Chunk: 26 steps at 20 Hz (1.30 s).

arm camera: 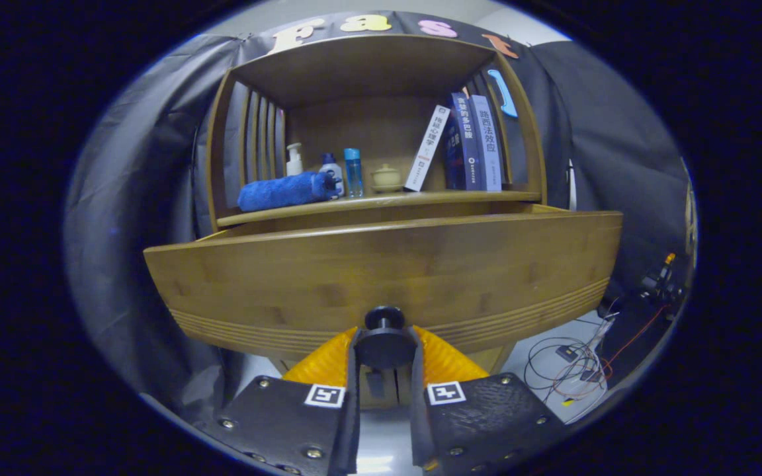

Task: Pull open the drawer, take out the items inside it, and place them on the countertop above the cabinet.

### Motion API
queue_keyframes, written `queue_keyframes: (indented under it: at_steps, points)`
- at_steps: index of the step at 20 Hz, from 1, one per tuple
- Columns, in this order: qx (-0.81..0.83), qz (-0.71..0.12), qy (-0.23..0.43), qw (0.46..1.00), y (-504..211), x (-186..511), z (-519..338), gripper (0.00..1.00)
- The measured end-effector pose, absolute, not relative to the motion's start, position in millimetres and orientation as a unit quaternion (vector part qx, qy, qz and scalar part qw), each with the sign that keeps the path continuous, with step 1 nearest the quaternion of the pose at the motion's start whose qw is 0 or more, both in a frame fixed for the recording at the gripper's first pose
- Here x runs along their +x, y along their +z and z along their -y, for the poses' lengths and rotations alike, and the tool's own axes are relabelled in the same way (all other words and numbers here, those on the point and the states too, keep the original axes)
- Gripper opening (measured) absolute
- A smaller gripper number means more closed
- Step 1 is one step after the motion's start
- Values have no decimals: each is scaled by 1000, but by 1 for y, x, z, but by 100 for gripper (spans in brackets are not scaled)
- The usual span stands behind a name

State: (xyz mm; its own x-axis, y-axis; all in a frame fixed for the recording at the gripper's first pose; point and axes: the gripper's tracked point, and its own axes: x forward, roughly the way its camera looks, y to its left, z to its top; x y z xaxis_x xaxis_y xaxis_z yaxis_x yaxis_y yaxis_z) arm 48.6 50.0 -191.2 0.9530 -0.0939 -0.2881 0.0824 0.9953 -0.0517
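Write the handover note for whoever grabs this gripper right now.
Gripper: fingers closed on the black drawer knob, one on each side.
Drawer: pulled partly out of the wooden cabinet; its inside is hidden behind the front panel.
Countertop: holds a rolled blue towel, bottles, a small teapot and books.
Done: knob gripped, drawer pulled out.
Left: release the knob, lift out whatever is inside, set it on the countertop.

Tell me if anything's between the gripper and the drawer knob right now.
Nothing visible is: the gripper has its two fingers closed on the black drawer knob, with the wooden drawer front just beyond.
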Motion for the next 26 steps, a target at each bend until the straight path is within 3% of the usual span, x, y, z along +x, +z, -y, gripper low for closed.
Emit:
queue_keyframes:
  at_steps: [3, 9, 20, 26]
  points:
    - [-42, -166, -23, 985, -194, 21, -46, 31]
    - [-25, -190, -48, 980, -200, -24, -33, 31]
    - [-74, -197, -90, 973, -201, -40, -31, 31]
    - [-67, -202, -82, 974, -207, -48, -41, 31]
